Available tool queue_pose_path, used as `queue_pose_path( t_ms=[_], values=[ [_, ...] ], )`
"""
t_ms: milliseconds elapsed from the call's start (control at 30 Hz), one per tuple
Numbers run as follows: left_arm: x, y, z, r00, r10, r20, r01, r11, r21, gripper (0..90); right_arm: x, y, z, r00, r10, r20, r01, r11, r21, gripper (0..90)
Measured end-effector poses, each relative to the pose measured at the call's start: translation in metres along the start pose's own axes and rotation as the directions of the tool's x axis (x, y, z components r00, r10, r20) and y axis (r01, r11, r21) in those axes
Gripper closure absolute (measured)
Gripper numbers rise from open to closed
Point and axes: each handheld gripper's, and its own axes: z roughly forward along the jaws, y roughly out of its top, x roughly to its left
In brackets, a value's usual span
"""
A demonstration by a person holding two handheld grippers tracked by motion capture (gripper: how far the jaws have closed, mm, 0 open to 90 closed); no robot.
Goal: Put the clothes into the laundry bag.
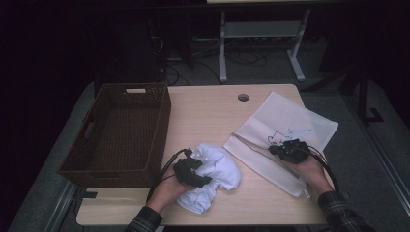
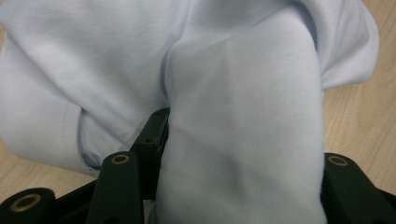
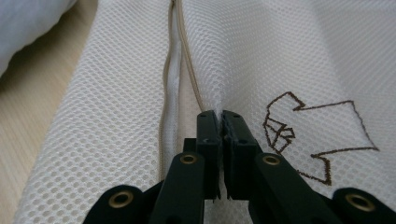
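Shirt bunched in your left gripper, mesh bag edge pinched in your right

Your left gripper (image 1: 193,170) is clamped on a thick fold of the white shirt (image 1: 212,174) at the table's near edge; your right gripper (image 1: 290,151), jaws together, nips the mesh laundry bag (image 1: 285,125) beside its open zipper (image 3: 173,70). That thin pinch could slip as you lift, shutting the mouth; how much mesh is caught is hidden, and the shirt's far side too

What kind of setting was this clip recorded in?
Probably a lab or office workspace set up for a laundry-handling demonstration. A light wooden desk with a cable hole stands on grey carpet, with tangled cables and another desk's frame behind. On it are a brown woven basket, a white garment and a mesh laundry bag.
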Motion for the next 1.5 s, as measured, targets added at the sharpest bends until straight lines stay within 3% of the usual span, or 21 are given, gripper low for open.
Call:
queue_pose_path(
  t_ms=[467,500,633,867,1067,1167,1333,1433,1500],
  values=[
    [0.000,0.000,0.000,1.0000,0.004,0.000,-0.004,1.0000,0.002,47.3,0.001,0.022,-0.006,0.9994,0.028,0.019,-0.026,0.997,-0.076,86.2],
    [0.000,0.000,0.000,1.0000,0.006,0.000,-0.006,1.0000,0.002,47.3,0.000,0.025,-0.008,0.9991,0.039,0.018,-0.037,0.994,-0.105,86.2],
    [0.000,0.000,0.000,1.0000,0.004,0.001,-0.004,1.0000,0.002,47.4,-0.002,0.029,-0.011,0.9984,0.055,0.013,-0.052,0.991,-0.125,86.4],
    [0.000,0.000,0.000,1.0000,0.005,0.001,-0.005,1.0000,0.003,47.4,-0.008,0.041,-0.021,0.9958,0.091,0.012,-0.086,0.976,-0.200,87.0],
    [0.000,0.000,0.000,1.0000,0.004,0.001,-0.004,1.0000,0.002,47.4,-0.010,0.049,-0.027,0.9957,0.091,0.018,-0.085,0.973,-0.214,87.2],
    [0.000,0.000,0.000,1.0000,0.004,0.001,-0.004,1.0000,0.002,47.4,-0.010,0.055,-0.030,0.9950,0.100,0.004,-0.096,0.965,-0.246,87.4],
    [0.000,0.000,0.000,0.9999,0.012,-0.004,-0.012,0.9999,0.004,48.1,-0.006,0.064,-0.032,0.9968,0.080,0.008,-0.075,0.966,-0.248,87.4],
    [0.000,0.001,-0.001,0.9998,0.019,-0.004,-0.019,0.9998,0.008,51.0,-0.006,0.068,-0.035,0.9969,0.079,0.007,-0.074,0.960,-0.270,87.5],
    [0.002,0.001,-0.003,0.9999,0.016,0.004,-0.016,0.9998,0.007,55.2,-0.005,0.068,-0.034,0.9970,0.078,0.005,-0.074,0.961,-0.265,87.5]
  ],
)
